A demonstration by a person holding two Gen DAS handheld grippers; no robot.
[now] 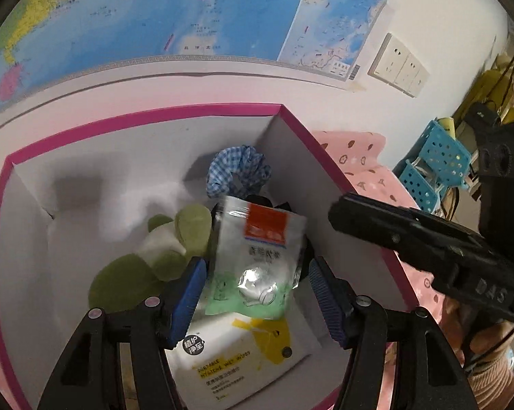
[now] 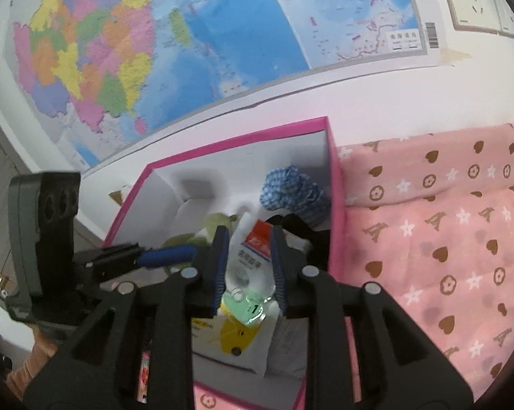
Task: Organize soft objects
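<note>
Wipes pack (image 1: pixel 243 358) flat, sachet (image 1: pixel 257 253) upright, red top toward box (image 1: pixel 144 116) back wall

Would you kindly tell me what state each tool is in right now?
Left tool: open, holding nothing.
Right tool: slightly open, holding nothing; the pouch lies loose in the pink box.

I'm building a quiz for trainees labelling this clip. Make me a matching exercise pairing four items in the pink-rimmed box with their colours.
Things:
1. fabric scrunchie
2. plush toy
3. flat pack of wet wipes
4. shiny plastic sachet

Colours:
A. white with yellow patches
B. blue and white check
C. silvery with a red label and green base
D. olive green and white

Pairs: 1-B, 2-D, 3-A, 4-C
</note>
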